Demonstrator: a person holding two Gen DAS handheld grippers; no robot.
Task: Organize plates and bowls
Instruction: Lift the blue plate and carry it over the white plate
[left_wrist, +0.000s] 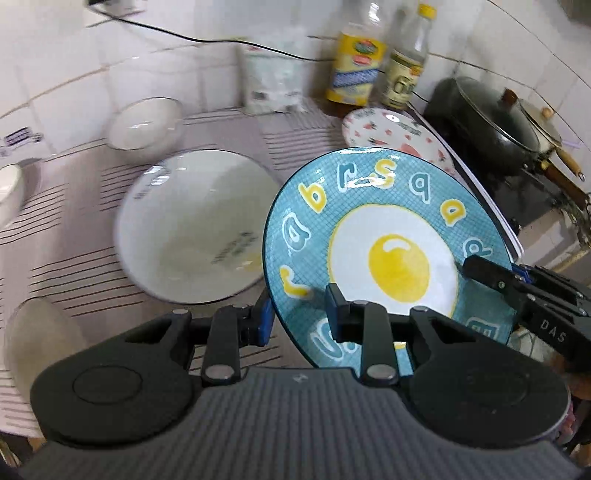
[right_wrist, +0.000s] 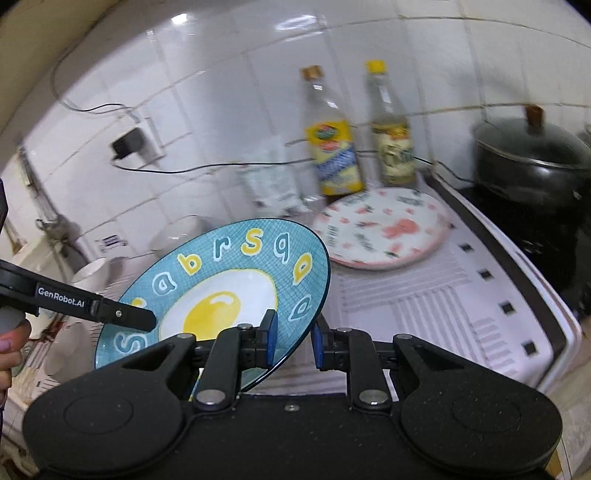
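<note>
A blue plate with a fried-egg picture (left_wrist: 388, 240) is held tilted above the counter by both grippers. My left gripper (left_wrist: 299, 317) is shut on its near left rim. My right gripper (right_wrist: 293, 339) straddles the plate's (right_wrist: 229, 291) right rim with its jaws a little apart from it; it also shows in the left wrist view (left_wrist: 480, 271) at the plate's right side. A white plate (left_wrist: 195, 225) lies flat on the striped mat left of the blue plate. A pink-patterned plate (right_wrist: 384, 227) lies further back. A white bowl (left_wrist: 144, 123) sits behind the white plate.
Two bottles (right_wrist: 332, 147) and a clear bag (left_wrist: 273, 77) stand by the tiled wall. A black lidded pot (right_wrist: 532, 162) sits on the stove at right. Another white bowl (left_wrist: 9, 188) and a pale cup (left_wrist: 40, 339) are at the left edge.
</note>
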